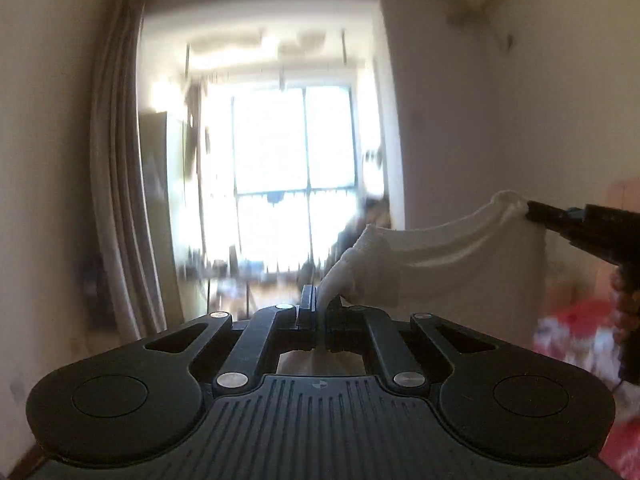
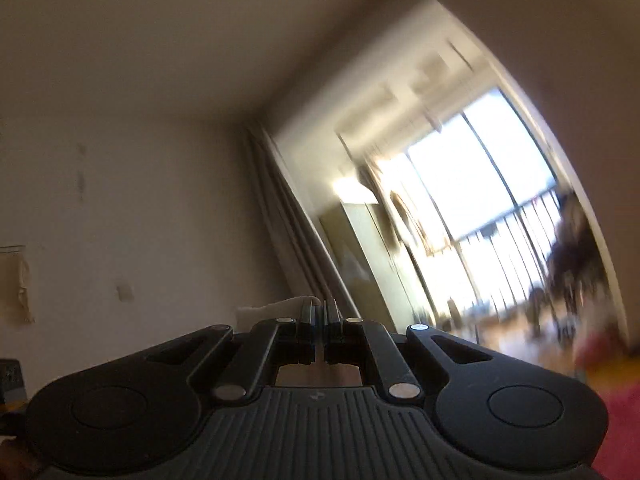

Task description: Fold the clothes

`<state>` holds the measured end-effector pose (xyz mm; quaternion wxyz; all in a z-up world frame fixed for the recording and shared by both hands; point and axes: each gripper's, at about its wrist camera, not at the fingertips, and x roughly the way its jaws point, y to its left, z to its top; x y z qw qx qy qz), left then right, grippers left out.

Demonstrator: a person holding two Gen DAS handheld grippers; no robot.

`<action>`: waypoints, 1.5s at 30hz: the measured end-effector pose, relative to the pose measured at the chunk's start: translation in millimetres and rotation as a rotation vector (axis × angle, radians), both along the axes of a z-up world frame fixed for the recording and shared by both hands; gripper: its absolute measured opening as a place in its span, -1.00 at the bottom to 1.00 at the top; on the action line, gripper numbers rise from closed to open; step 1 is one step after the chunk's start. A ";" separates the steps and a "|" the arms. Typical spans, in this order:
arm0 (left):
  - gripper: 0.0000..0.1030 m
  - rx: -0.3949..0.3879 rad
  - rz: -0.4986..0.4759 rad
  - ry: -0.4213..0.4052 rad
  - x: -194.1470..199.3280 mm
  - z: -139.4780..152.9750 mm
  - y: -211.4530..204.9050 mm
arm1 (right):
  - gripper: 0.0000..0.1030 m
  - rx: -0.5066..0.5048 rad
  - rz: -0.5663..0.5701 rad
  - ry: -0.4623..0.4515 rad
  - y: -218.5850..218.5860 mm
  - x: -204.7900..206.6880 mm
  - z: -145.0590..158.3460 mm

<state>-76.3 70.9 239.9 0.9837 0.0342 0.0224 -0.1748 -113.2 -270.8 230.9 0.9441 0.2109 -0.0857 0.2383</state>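
Left wrist view. My left gripper (image 1: 320,308) pointed level into the room, toward a bright window (image 1: 294,184) straight ahead. A drawn curtain (image 1: 120,208) hung at the left edge; a pale wall (image 1: 500,120) closed the right side. Open air lay ahead of the fingers and to their left. Floor clutter under the window was too blurred to name. A red patterned surface (image 1: 576,332) sat low at the right edge, also blurred.

Item: one white garment (image 1: 452,256), held aloft and well clear of any surface. I had the left jaws clamped together on a twisted corner of it, which rose from between the fingers. The cloth sagged in a shallow curve toward my right gripper (image 1: 532,209), whose jaws pinched the opposite corner. Soft folds ran along the top edge; the lower part hung loose. A hand (image 1: 628,304) gripped the right tool's handle.

Right wrist view. The frame was tilted and motion-smeared. My right gripper (image 2: 320,312) aimed toward a bare wall (image 2: 140,200) and ceiling, with curtain (image 2: 296,240) and window (image 2: 488,184) leaning to the right. Free space lay ahead. The jaws stood nearly together; a sliver of the white garment (image 2: 268,310) showed just left of the fingers.
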 end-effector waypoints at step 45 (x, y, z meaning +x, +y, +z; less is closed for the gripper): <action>-0.95 0.287 -0.134 0.487 192.6 -217.6 -78.5 | -0.21 -0.208 0.201 1.040 -54.4 208.6 -372.7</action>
